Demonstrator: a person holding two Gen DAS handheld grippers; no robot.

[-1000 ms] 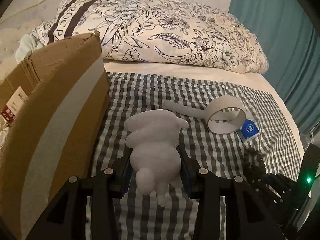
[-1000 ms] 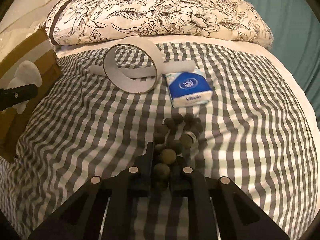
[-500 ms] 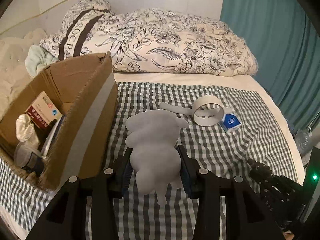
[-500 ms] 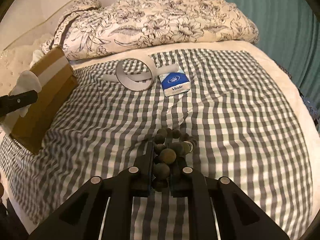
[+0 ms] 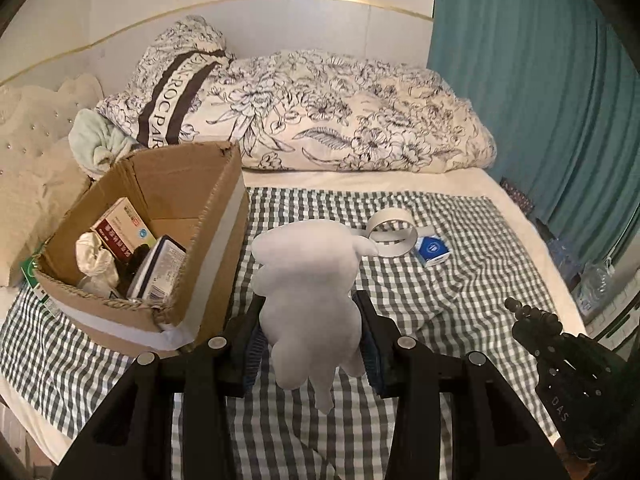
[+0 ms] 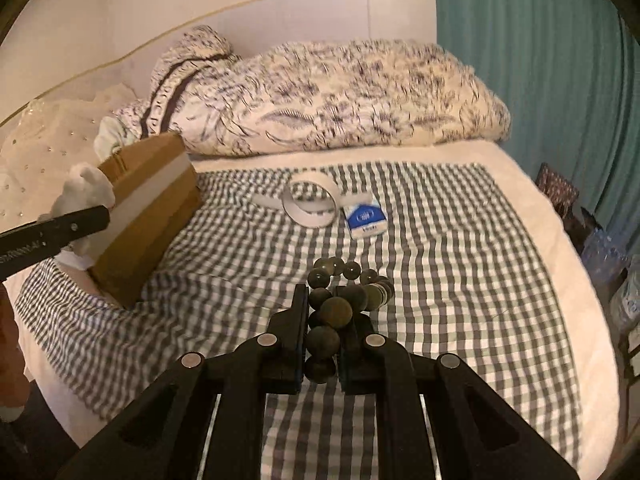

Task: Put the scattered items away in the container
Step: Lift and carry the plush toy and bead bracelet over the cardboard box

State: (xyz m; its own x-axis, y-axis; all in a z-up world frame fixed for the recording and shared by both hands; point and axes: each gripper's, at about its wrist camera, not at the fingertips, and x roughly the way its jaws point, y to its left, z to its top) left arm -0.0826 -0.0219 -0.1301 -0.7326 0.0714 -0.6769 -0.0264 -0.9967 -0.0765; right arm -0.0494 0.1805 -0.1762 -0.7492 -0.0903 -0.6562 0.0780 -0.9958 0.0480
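Observation:
My left gripper (image 5: 308,312) is shut on a white plush toy (image 5: 308,280) and holds it above the checked bedspread, just right of the open cardboard box (image 5: 208,248). The box holds a medicine carton, crumpled paper and other packs. My right gripper (image 6: 322,300) is shut on a string of dark beads (image 6: 340,296), lifted over the bed. The beads and right gripper also show at the lower right of the left wrist view (image 5: 532,320). A white tape roll (image 6: 310,200) and a blue tissue pack (image 6: 366,216) lie on the bedspread beyond.
A floral duvet (image 5: 340,120) is heaped at the head of the bed. A teal curtain (image 5: 540,100) hangs on the right. Cream cushions (image 5: 32,152) lie left of the box. The bed's right edge (image 6: 568,240) drops to clutter on the floor.
Both grippers have risen and pulled back from the bed with their loads. The box's inside has come into view in the left wrist view.

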